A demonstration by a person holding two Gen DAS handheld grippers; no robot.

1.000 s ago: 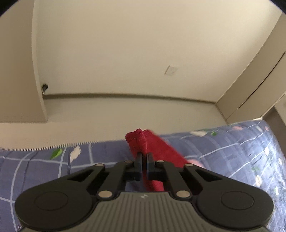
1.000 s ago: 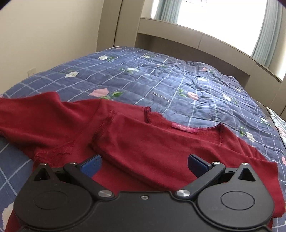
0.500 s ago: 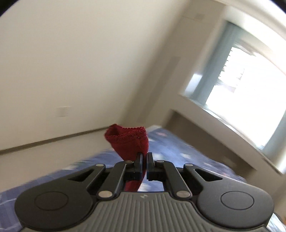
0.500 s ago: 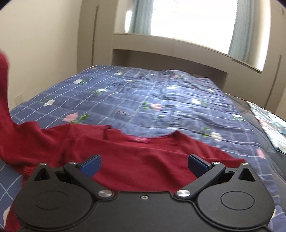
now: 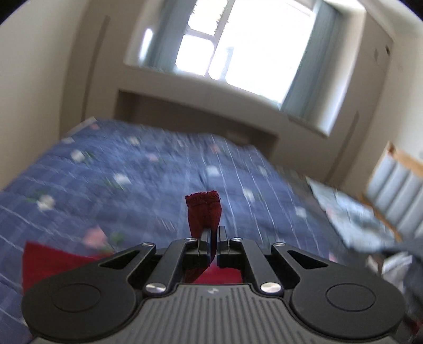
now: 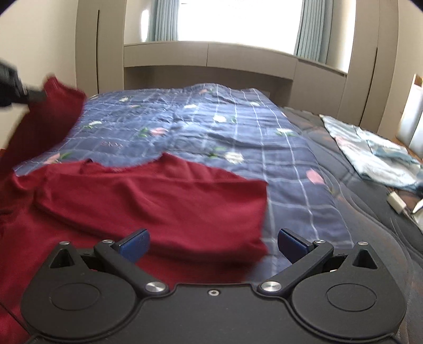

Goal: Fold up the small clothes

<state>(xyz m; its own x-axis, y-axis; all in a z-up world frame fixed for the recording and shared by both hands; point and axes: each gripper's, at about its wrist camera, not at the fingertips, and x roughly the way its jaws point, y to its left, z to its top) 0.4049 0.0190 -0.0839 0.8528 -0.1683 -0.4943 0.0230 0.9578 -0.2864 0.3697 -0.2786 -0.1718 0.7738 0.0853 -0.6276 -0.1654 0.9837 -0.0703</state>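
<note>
— What's your left claw [image 5: 214,232] doing?

— My left claw is clamped tight on a sleeve end of the dark red top [image 6: 148,201]. The cuff [image 5: 203,209] sticks up past the fingertips, bunched, with its stitched hem showing. From my right side I can see that sleeve [image 6: 50,111] lifted off the bed, stretched up toward the left edge of the view.

— And the right claw [image 6: 211,239]?

— Jaws spread wide, nothing between the blue pads [image 6: 133,242]. It hangs just over the near edge of the top, not touching it as far as I can tell.

— Where's the rest of the garment?

— Its body lies flat on the blue checked quilt [image 6: 232,127] with the flower print, near my end of the bed. The right-hand sleeve is already folded across the chest, and the neckline points toward the window [image 6: 238,18].

— Anything else on the bed?

— A pale patterned cloth [image 6: 370,148] over on the right, well apart from the top.
</note>
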